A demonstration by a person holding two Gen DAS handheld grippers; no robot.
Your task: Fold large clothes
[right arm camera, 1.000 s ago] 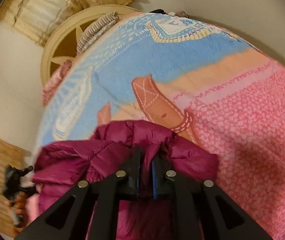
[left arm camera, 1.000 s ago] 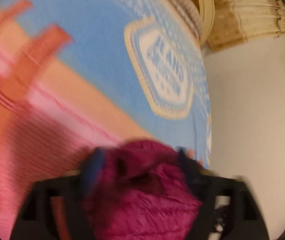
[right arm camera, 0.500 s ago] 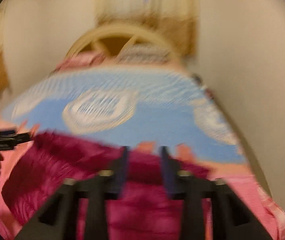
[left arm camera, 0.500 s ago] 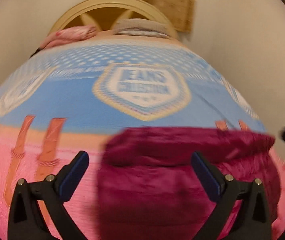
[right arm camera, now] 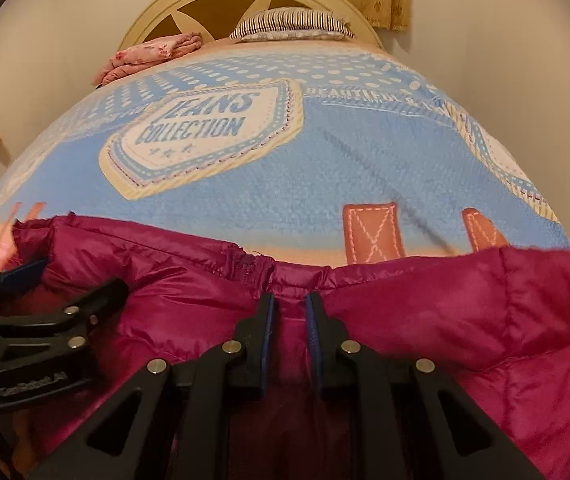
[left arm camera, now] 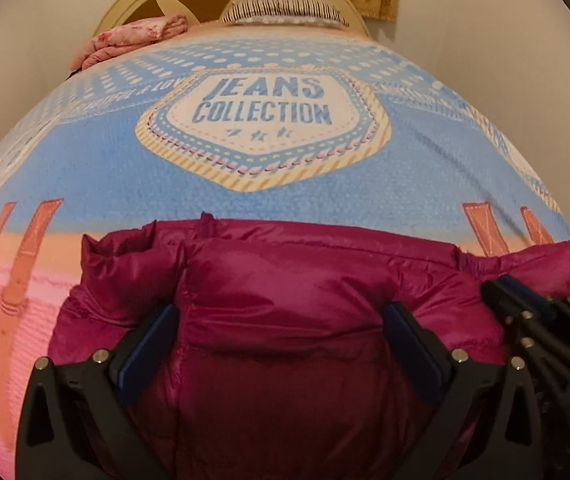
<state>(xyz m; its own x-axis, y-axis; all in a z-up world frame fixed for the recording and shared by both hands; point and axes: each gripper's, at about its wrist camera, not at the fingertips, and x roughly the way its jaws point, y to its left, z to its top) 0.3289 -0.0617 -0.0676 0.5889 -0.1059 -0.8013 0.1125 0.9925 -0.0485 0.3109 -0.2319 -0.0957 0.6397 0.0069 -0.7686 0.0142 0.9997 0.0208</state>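
Magenta puffer jacket (left arm camera: pixel 285 300) lies bunched at the near end of the bed. Its padding bulges between the wide-spread jaws of the left gripper (left arm camera: pixel 281 332), which do not pinch it. The right gripper (right arm camera: pixel 288 320), just beside it, has its 2 jaws nearly together, nipping a thin fold of the jacket. Beyond spreads a blue and pink blanket (left arm camera: pixel 85 168), then a striped pillow (right arm camera: pixel 291 24) against the cream headboard (right arm camera: pixel 157 16).
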